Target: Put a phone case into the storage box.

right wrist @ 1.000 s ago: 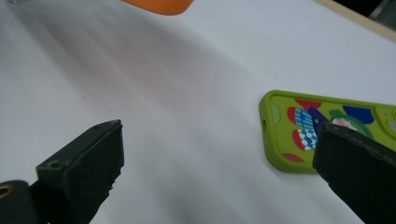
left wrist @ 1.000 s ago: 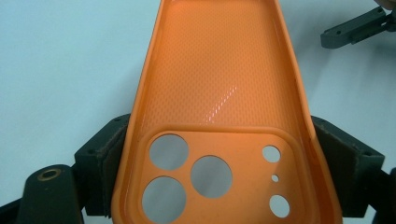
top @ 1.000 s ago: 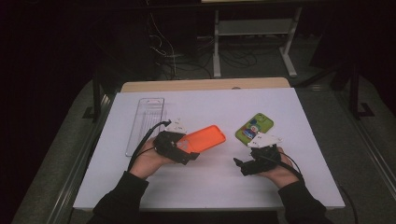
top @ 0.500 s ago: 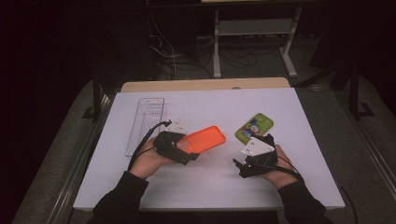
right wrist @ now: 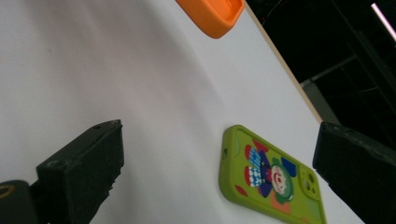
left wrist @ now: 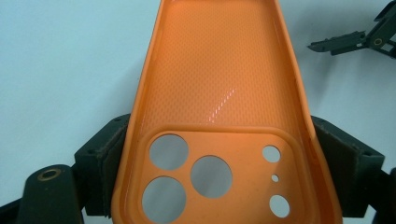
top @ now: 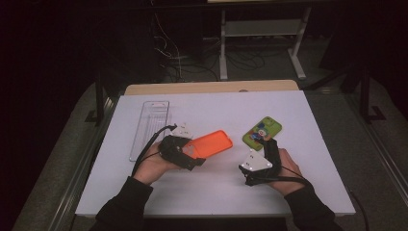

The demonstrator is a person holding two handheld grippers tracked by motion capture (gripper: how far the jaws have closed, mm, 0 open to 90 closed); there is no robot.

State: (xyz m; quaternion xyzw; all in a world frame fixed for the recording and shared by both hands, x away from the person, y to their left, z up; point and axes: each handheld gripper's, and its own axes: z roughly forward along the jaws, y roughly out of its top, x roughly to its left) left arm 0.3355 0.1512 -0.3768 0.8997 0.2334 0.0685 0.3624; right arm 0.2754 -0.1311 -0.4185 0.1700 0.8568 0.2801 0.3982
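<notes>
Between the two tongs: bare white counter (top: 216, 192), nothing lying on it.
Left tongs (top: 192, 156): clamped on the camera-hole end of the orange phone case (top: 209, 144); case held hollow side up, far end reaching toward the right tongs.
Inside the orange phone case (left wrist: 219, 60): nothing, only the dotted lining and the round lens cut-outs near the grip.
Right tongs (right wrist: 219, 154): jaws wide apart, gripping nothing, aimed at the green phone case (right wrist: 273, 179).
Green phone case (top: 262, 133): flat on the counter just ahead of the right tongs, cartoon-printed back up, untouched, well apart from the orange one.
Clear tray (top: 150, 129): beyond the left tongs on their outer side; contents too faint to tell, seemingly none.
Step in hand, as judged: orange case secured, right side lining up for a pick of the green one.
Next move, as judged: short advance of the right tongs, jaws straddling the green case's long edges, then a firm squeeze; thin, flat body likely to slide, so low approach needed.
</notes>
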